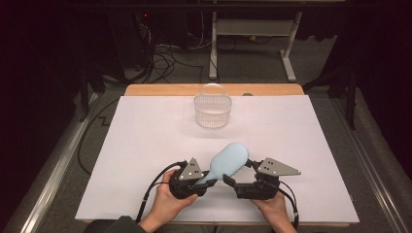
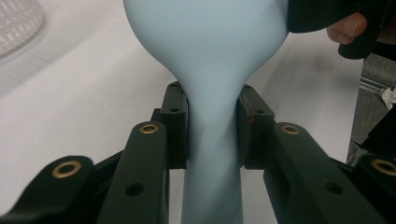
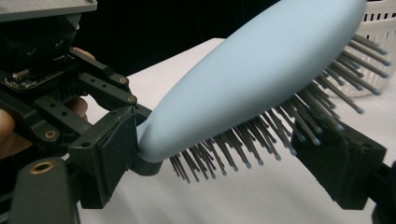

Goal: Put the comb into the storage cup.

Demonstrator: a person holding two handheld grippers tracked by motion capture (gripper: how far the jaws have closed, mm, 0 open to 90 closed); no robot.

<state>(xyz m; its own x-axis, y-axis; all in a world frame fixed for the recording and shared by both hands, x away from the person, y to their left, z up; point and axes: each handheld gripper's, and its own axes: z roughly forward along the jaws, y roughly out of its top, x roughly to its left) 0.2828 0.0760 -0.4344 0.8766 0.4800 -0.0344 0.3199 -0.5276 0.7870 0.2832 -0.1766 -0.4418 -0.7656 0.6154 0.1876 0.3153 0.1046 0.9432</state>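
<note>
A light blue hairbrush (image 1: 229,159) is held just above the white sheet, its head pointing away toward the basket. My left gripper (image 1: 206,182) is shut on its handle; in the left gripper view both pads (image 2: 177,126) press the narrow neck of the hairbrush (image 2: 210,46). My right gripper (image 1: 239,171) comes in from the right with its jaws standing wide around the underside of the head. In the right gripper view the hairbrush (image 3: 252,79) lies bristles-down across the right gripper (image 3: 224,158). One pad (image 3: 109,154) is beside the neck and the dark bristles reach the other, unbent.
A clear ribbed plastic basket (image 1: 212,109) stands on the far middle of the white sheet (image 1: 145,136), which covers a wooden table (image 1: 160,90). Table legs and cables are on the dark floor behind. A hand holds each gripper at the sheet's near edge.
</note>
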